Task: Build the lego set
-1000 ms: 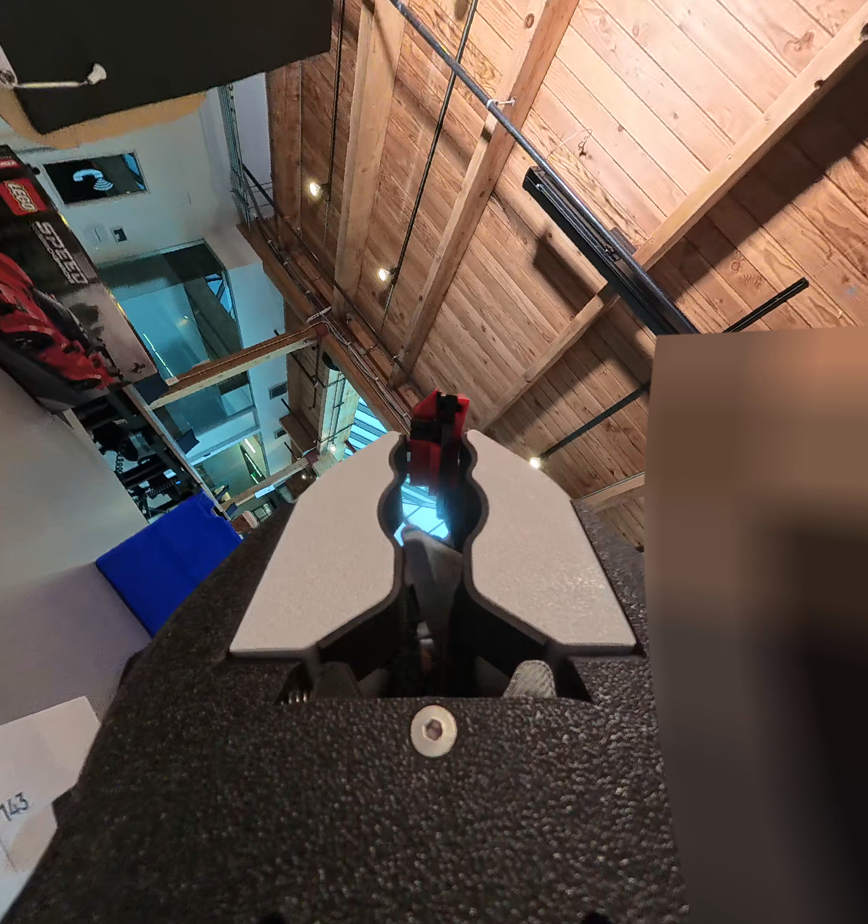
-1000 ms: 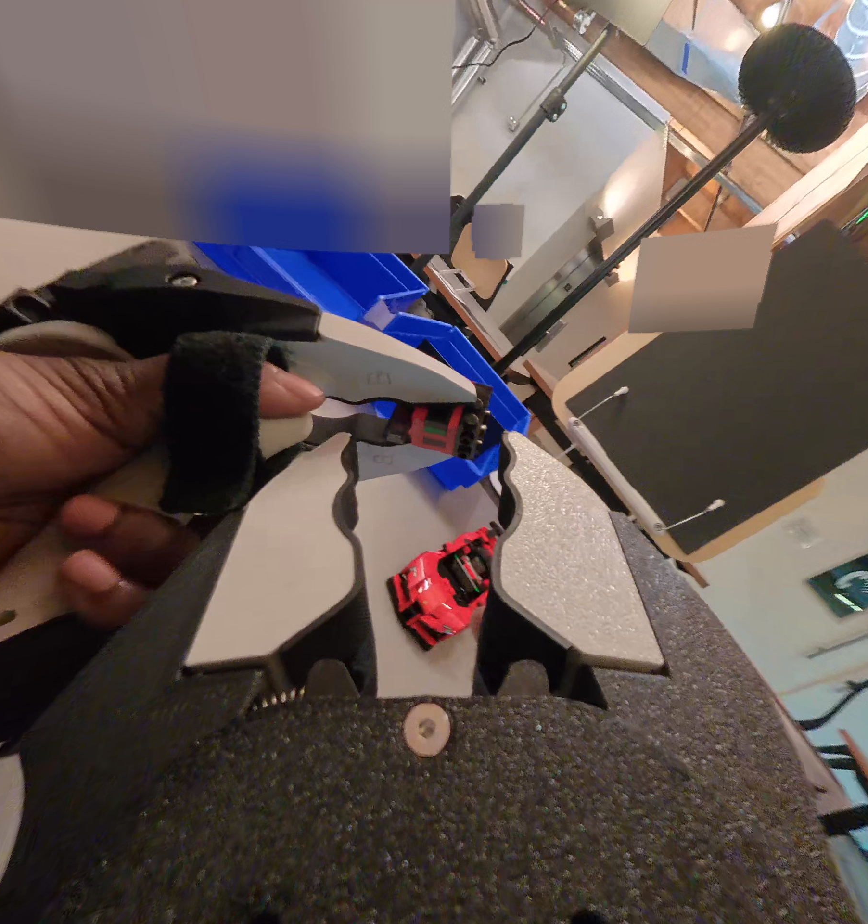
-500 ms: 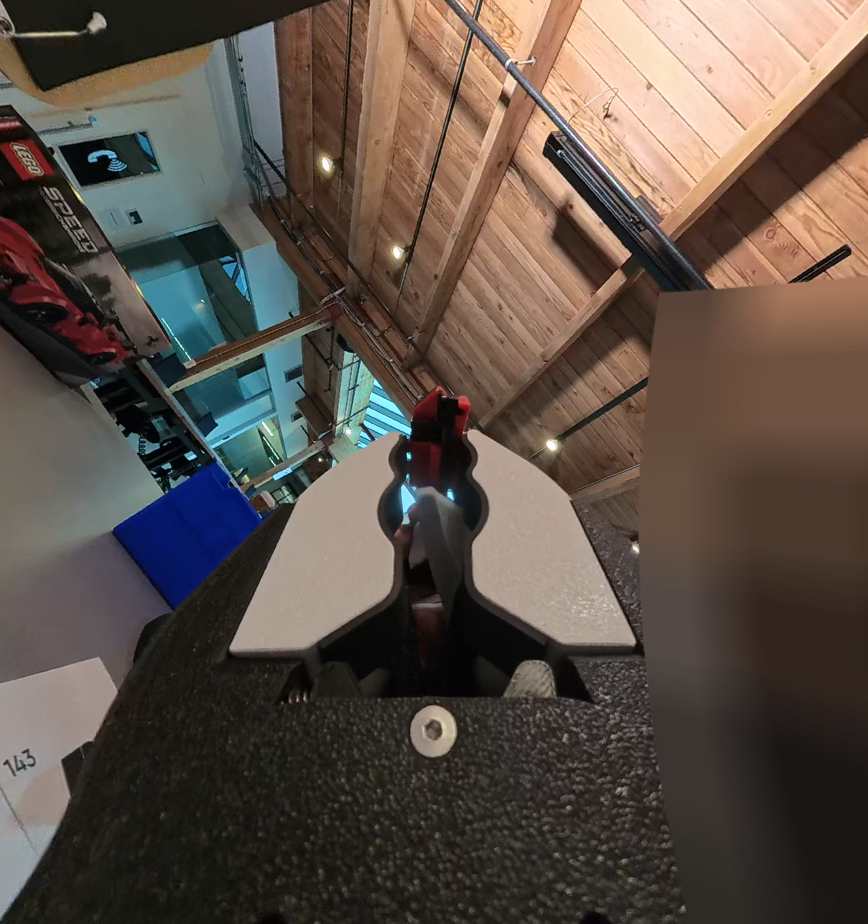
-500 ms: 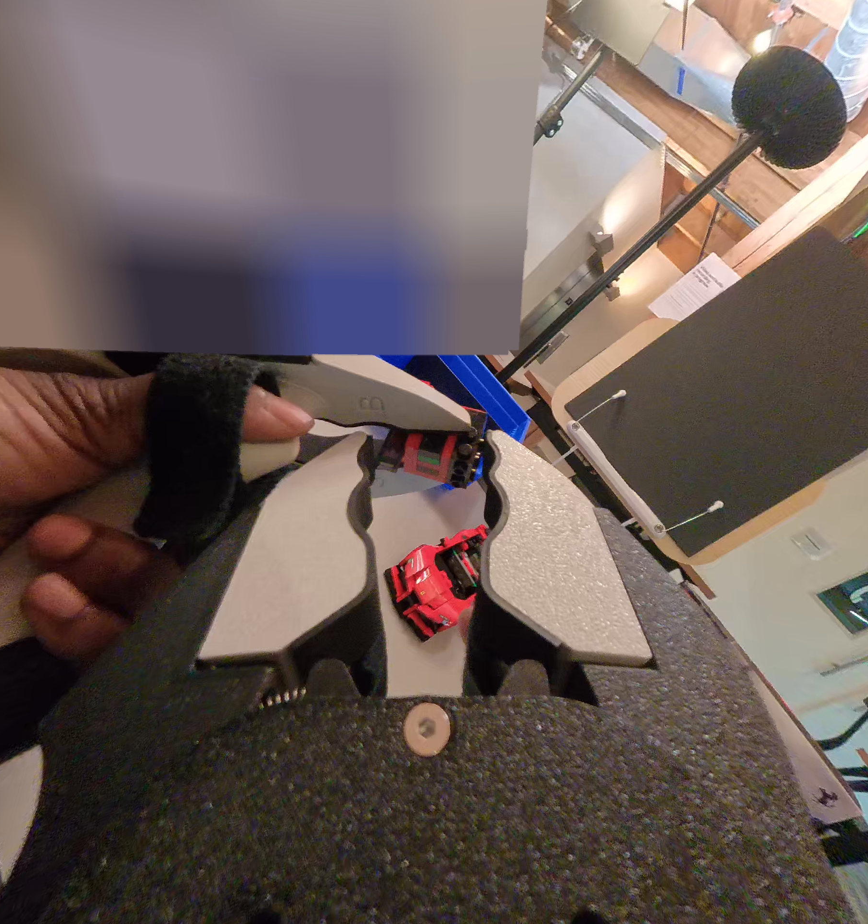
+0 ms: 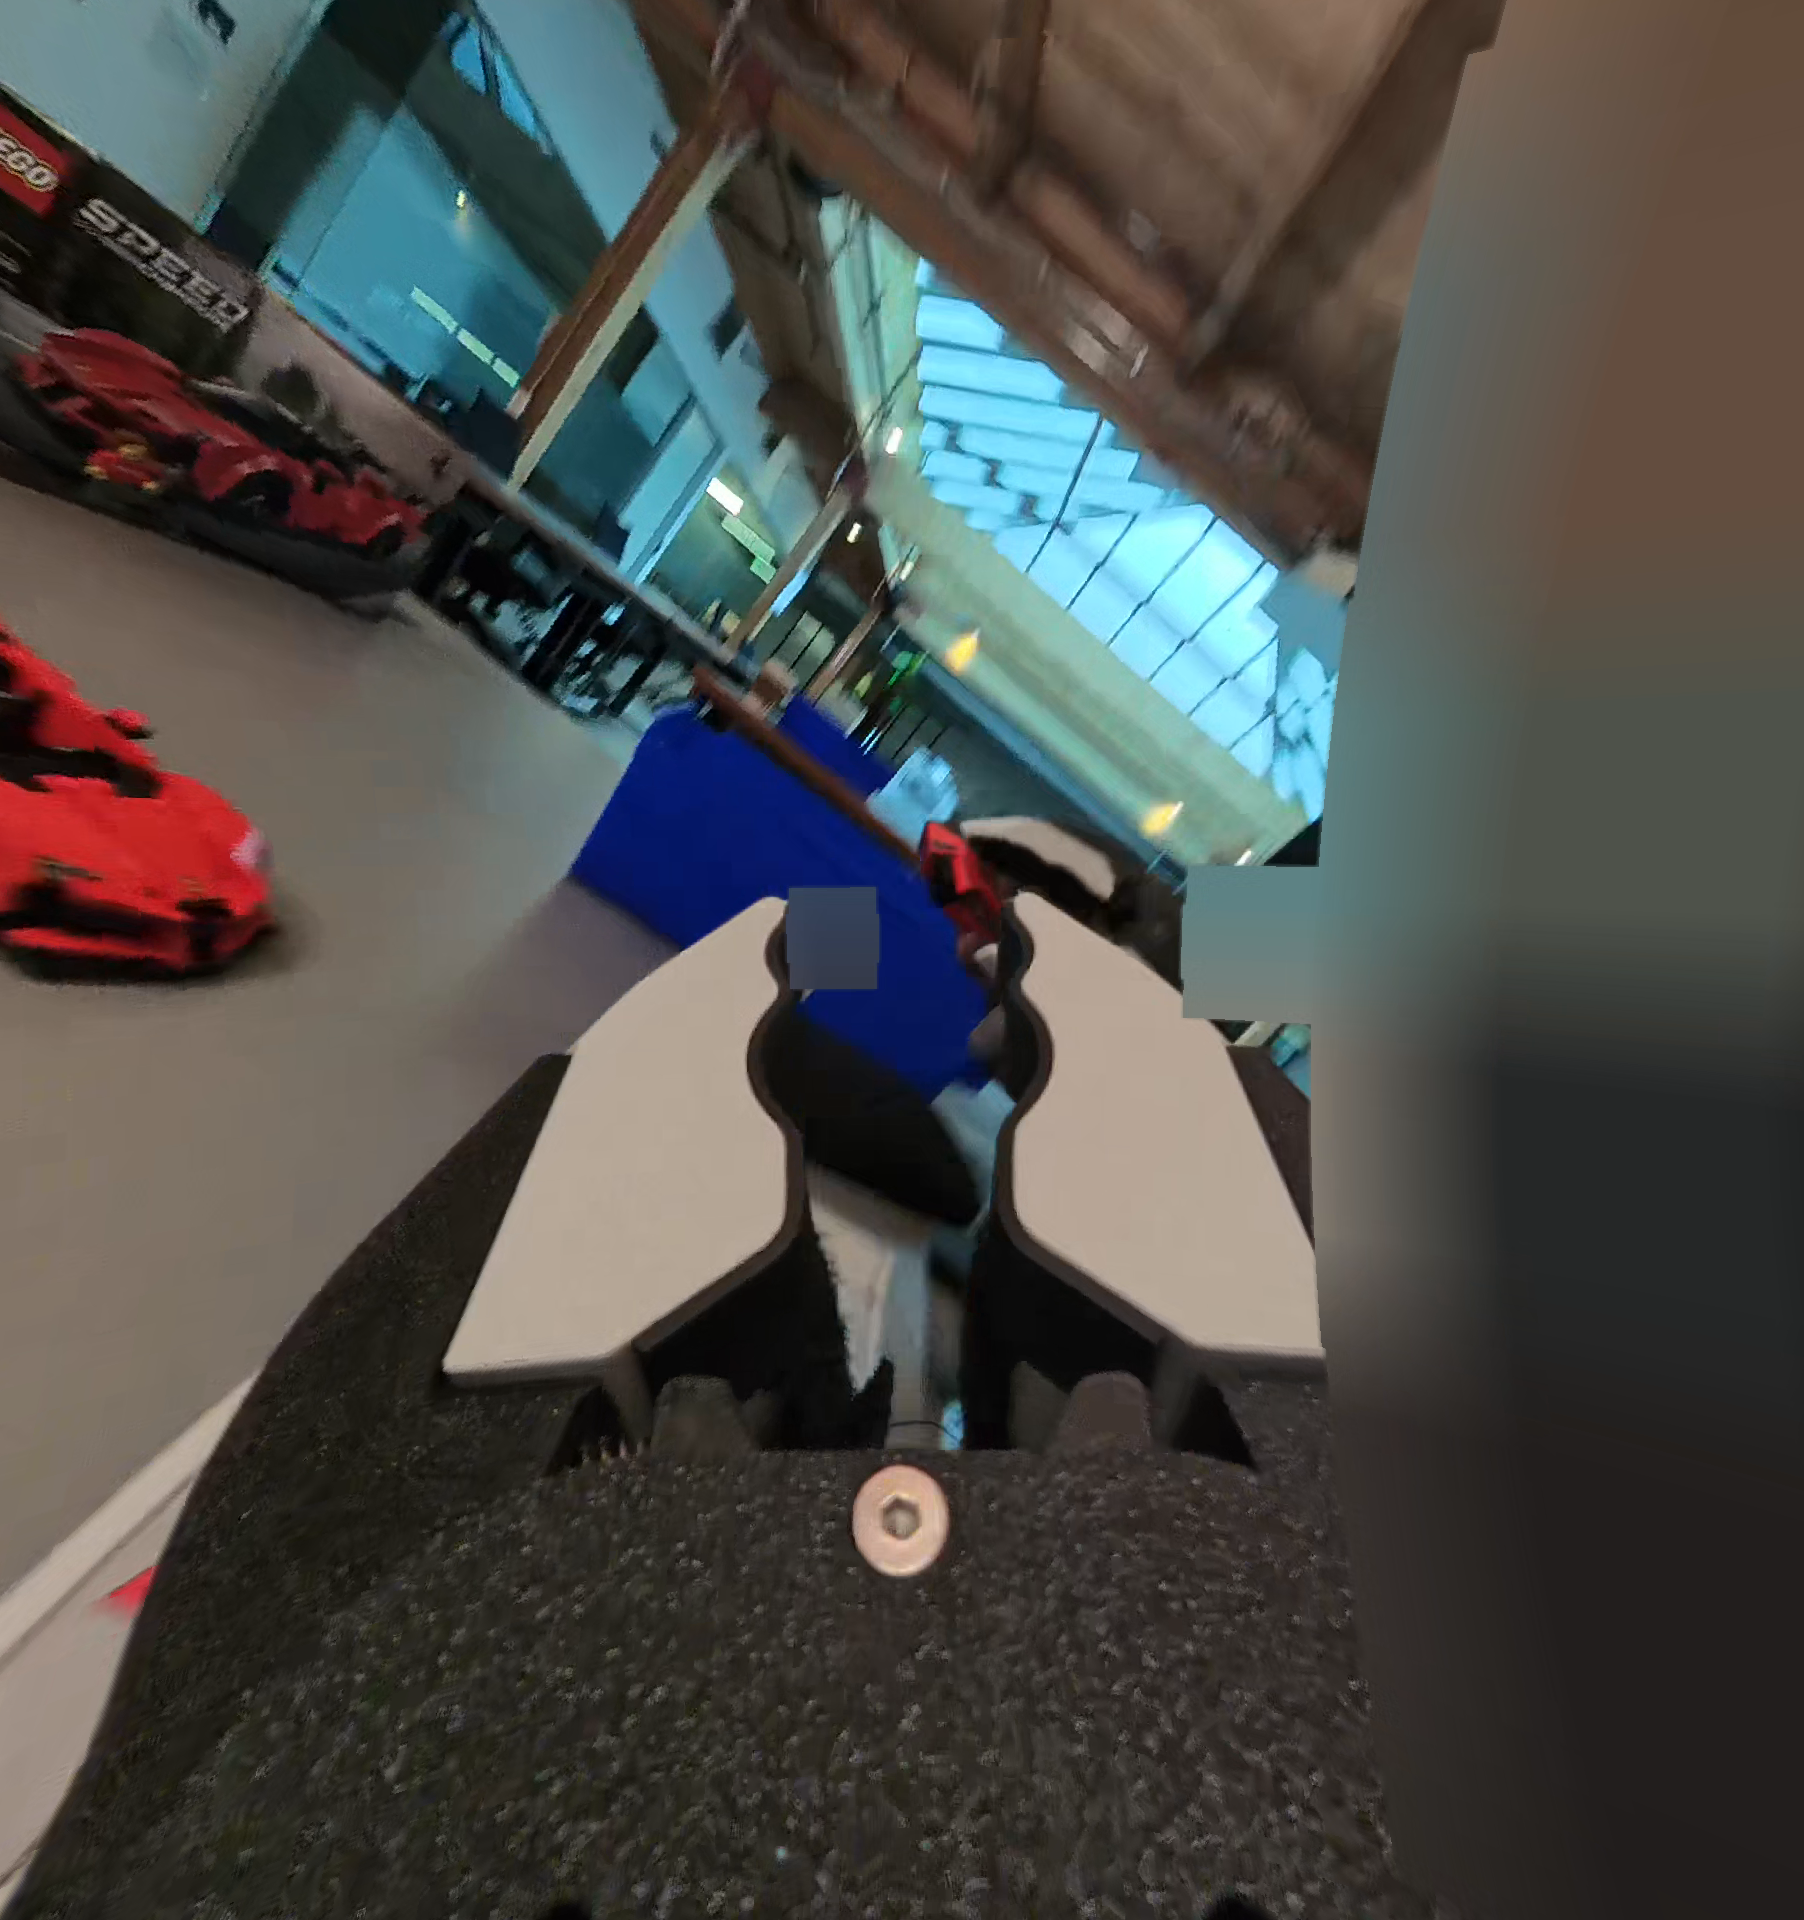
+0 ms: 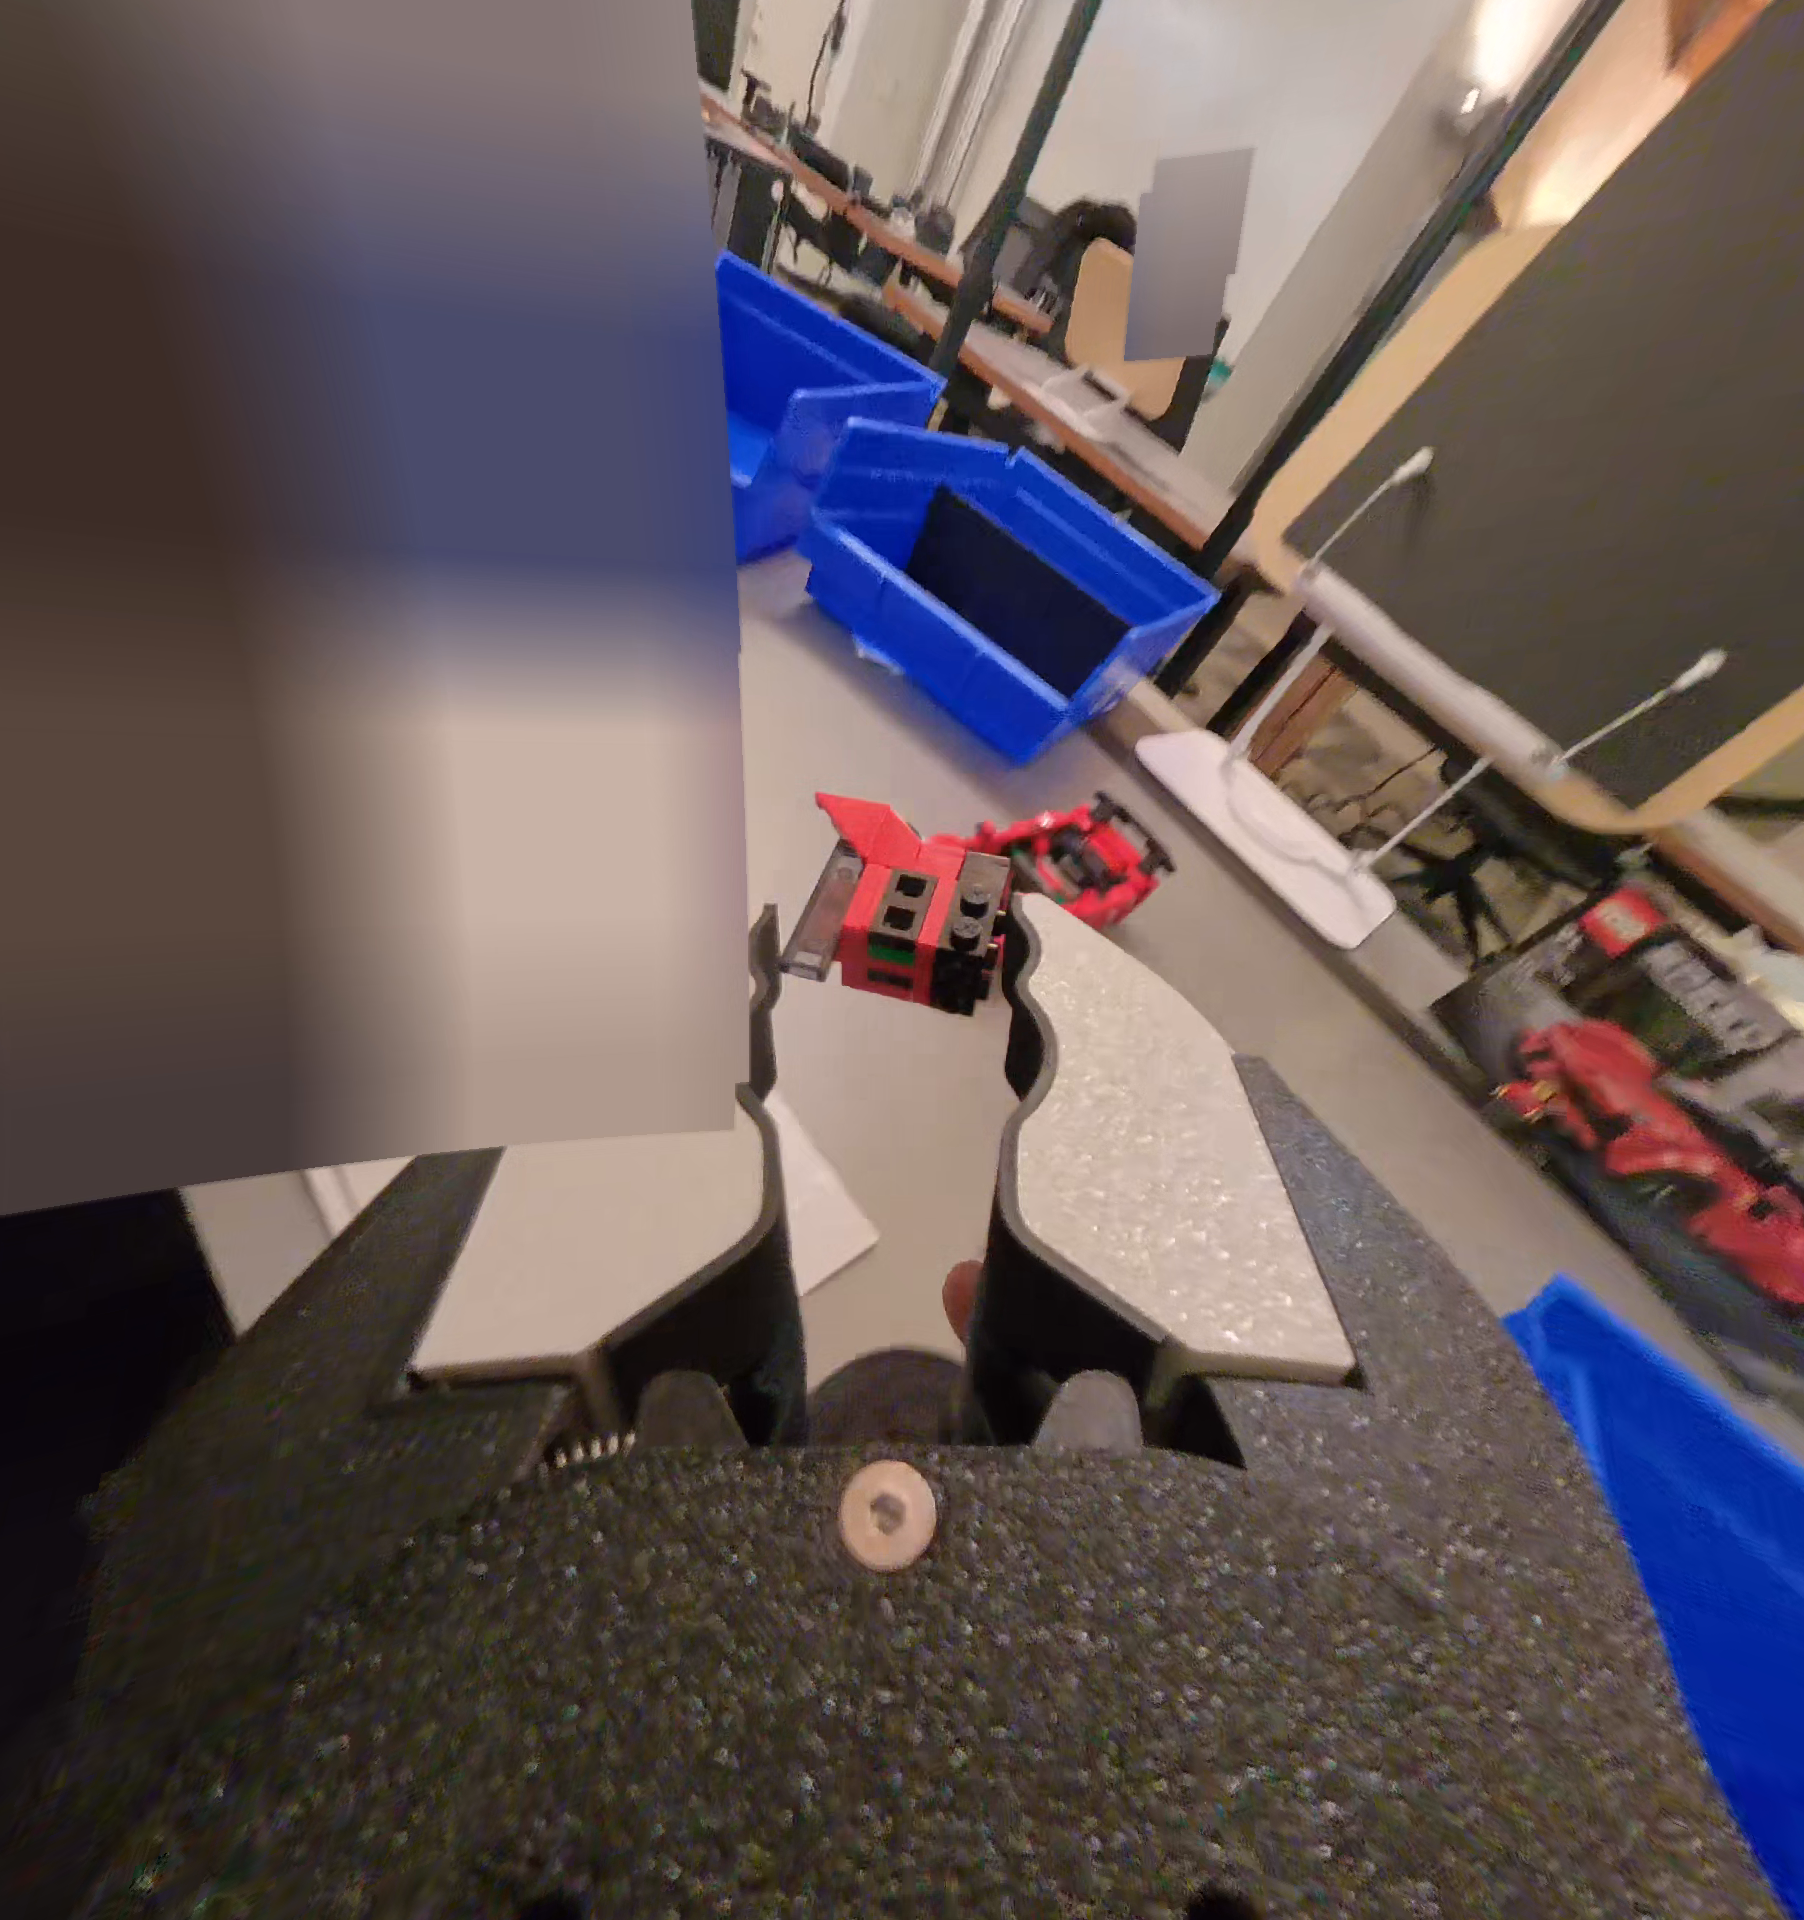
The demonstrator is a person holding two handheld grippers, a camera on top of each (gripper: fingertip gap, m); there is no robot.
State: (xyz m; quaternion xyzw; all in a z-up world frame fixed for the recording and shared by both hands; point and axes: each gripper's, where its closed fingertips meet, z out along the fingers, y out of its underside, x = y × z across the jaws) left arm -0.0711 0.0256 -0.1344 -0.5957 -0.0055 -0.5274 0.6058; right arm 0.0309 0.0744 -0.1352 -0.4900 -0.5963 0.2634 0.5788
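Left tool (image 5: 893, 935) — jaws apart, nothing held. Right tool (image 6: 890, 923) — closed on red-and-black sub-assembly (image 6: 919, 935), whose long axis runs crosswise between the tips, clear above the bench (image 6: 877, 727). Red car (image 6: 1074, 862) sits on the bench just beyond, ahead and slightly right; the right tool is probably nearer.

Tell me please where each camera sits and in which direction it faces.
Left wrist view: sits on the left claw, looks low across the grey table past the red brick car; its two open grey fingers show.
Right wrist view: sits on the right claw, looks over the table toward the open blue plastic bin; its fingers grip a small red-and-black brick assembly, and a person's fingertip shows.
Both show the car, the assembly and the dark printed set box.
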